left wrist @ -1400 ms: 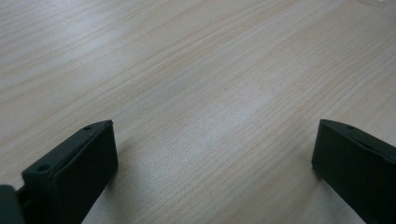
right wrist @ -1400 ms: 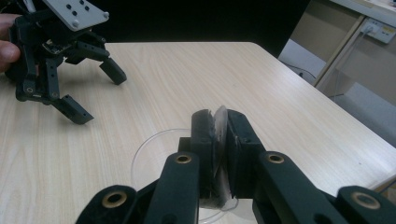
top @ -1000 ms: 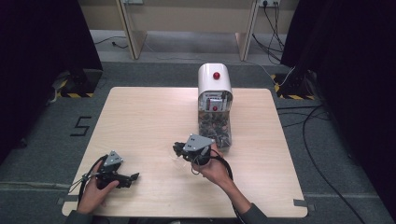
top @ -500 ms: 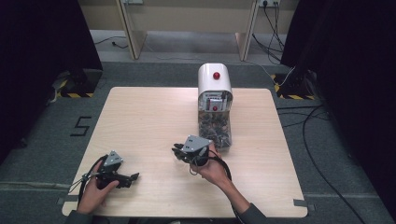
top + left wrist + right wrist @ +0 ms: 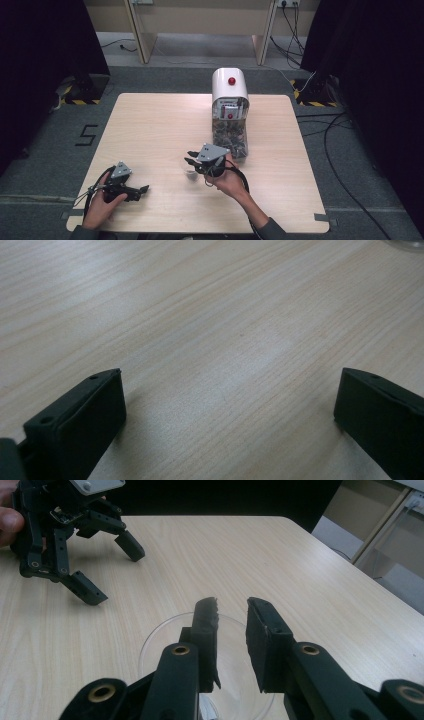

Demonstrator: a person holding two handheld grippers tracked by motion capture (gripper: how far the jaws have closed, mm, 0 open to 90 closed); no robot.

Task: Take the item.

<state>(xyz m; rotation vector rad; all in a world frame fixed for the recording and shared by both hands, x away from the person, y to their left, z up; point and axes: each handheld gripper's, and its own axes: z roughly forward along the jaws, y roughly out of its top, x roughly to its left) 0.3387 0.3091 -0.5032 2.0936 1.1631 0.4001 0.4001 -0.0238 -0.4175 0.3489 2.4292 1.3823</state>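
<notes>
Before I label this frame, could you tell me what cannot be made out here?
1. Dark pieces in the dispenser: too small in the high view.
2. Clear dish: near rim hidden by the right tool in the right gripper view; its jaws have just been opening, nothing between them.

- left gripper [image 5: 134, 190]: low at the near left, jaws spread wide, nothing between
- right gripper [image 5: 232, 617]: mid-table, jaws just been opening, narrow gap, nothing pinched between the pads

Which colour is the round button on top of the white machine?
Red button on the machine; the high view shows it best.
</notes>
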